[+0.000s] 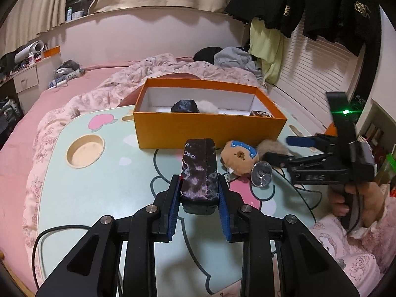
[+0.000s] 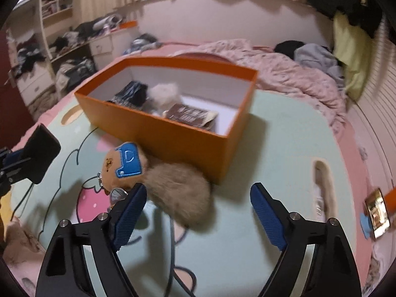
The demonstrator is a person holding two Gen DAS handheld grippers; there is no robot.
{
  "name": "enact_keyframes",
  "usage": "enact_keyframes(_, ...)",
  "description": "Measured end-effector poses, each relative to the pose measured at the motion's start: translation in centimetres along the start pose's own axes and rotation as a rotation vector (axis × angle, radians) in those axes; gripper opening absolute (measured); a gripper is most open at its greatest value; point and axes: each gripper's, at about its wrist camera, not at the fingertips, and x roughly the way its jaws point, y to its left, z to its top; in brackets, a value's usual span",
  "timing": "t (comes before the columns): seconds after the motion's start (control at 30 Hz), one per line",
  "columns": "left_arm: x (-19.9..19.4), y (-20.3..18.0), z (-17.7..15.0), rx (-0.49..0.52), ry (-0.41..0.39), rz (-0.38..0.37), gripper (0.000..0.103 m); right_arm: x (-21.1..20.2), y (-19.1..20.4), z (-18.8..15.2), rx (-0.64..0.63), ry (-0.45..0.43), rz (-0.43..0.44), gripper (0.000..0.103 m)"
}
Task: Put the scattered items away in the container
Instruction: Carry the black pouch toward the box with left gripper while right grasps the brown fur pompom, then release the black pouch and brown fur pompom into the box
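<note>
The left gripper (image 1: 199, 195) pinches a dark pouch (image 1: 198, 170); the right gripper (image 2: 198, 212) stands spread, empty, its left finger beside the plush toy (image 2: 123, 165).

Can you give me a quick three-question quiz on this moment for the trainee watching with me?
1. True or false: the left hand-held gripper is shut on the dark patterned pouch.
2. Multiple choice: where does the bear plush with the blue patch lie? A) inside the orange box B) on the table beside the orange box C) on the pink bedding
3. Short answer: is anything pressed between the pads of the right hand-held gripper?

Key:
1. True; its pads press on both sides of the pouch.
2. B; it lies on the table just outside the orange box, with a fluffy tan pom-pom next to it.
3. No; the jaws stand apart, empty.
</note>
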Motion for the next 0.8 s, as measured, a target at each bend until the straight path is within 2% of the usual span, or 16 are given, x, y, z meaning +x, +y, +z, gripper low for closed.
enact_keyframes(0.03, -0.1, -0.1, -0.1, 0.000, 0.002, 0.001, 0.030, 0.2, 0.3, -0.2, -0.004, 0.011, 0.005, 0.037)
enact_keyframes(0.07, -0.1, -0.1, -0.2, -0.001, 0.003, 0.004, 0.030, -0.2, 0.6, -0.5, -0.005, 0.003, 0.012, 0.035)
enact_keyframes(0.17, -0.5, 0.0, -0.2, -0.001, -0.006, 0.000, 0.030, -3.0, 1.1, -1.4, 0.017, -0.059, 0.079, 0.034)
enact_keyframes(0.27, -1.2, -0.2, 0.2, -0.001, -0.019, -0.013, 0.030, -5.5, 1.0, -1.8, 0.038, -0.104, 0.093, 0.034)
enact_keyframes(0.43, -1.8, -1.4, 3.6, 0.033, -0.045, -0.028, 0.030, -8.6, -0.1, 1.1, 0.043, -0.180, 0.072, 0.034)
enact_keyframes(0.57, -0.6, -2.1, 8.0, 0.048, -0.043, -0.032, 0.030, -8.5, -0.8, 4.6, 0.033, -0.213, 0.036, 0.034)
enact_keyframes(0.67, 1.4, -2.4, 11.2, 0.048, -0.013, -0.024, 0.030, -7.0, -1.1, 7.2, 0.058, -0.210, 0.028, 0.034)
enact_keyframes(0.77, 4.6, -2.2, 13.3, 0.031, 0.043, -0.047, 0.030, -4.7, -1.2, 8.9, 0.072, -0.190, 0.017, 0.036)
enact_keyframes(0.8, 6.1, -2.0, 13.6, 0.028, 0.080, -0.061, 0.033, -4.1, -1.4, 9.2, 0.076, -0.185, 0.011, 0.038)
